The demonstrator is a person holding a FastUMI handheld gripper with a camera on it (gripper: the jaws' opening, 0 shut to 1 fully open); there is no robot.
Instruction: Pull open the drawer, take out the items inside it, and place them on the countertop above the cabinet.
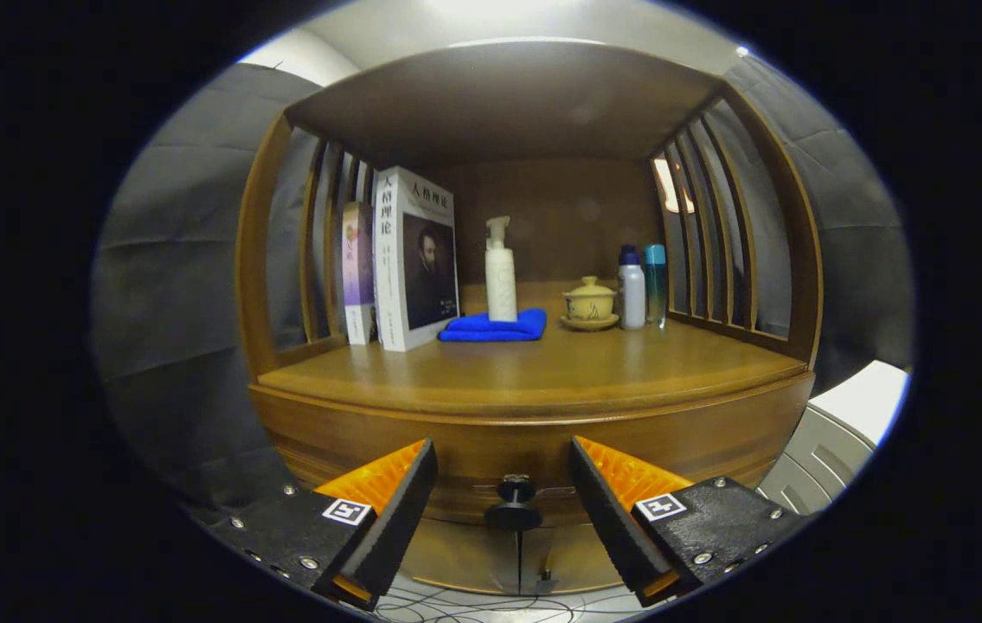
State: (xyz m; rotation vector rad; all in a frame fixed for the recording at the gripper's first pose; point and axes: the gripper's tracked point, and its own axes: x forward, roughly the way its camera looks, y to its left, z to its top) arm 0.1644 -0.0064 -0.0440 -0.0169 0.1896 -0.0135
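Gripper view. The hand-held gripper point(503, 484) faces a wooden cabinet point(534, 433) with its fingers spread wide and holding nothing. Between the two fingertips sits the dark round knob point(514, 506) of the drawer point(534, 472), whose front lies flush with the cabinet, so the drawer reads as shut and its contents are hidden. Directly above, toward 12 o'clock from the knob, runs the bench point(542, 372), the landing place for the items.

At the back of the bench, from 10 o'clock round to 2 o'clock, stand two upright books point(404, 260), a white pump bottle point(500, 270) resting on a folded blue cloth point(495, 327), a small lidded cup point(589, 303) on a saucer, and two slim bottles point(642, 285) side by side.

The step in hand appears to be the grasp of the knob. To do it well, the fingers should probably advance until the pads flank the knob's head evenly, close squarely on it, then draw straight back along the drawer's travel. An off-centre grip could slip off the knob. The front of the bench, at 12 o'clock, offers room for unloading.
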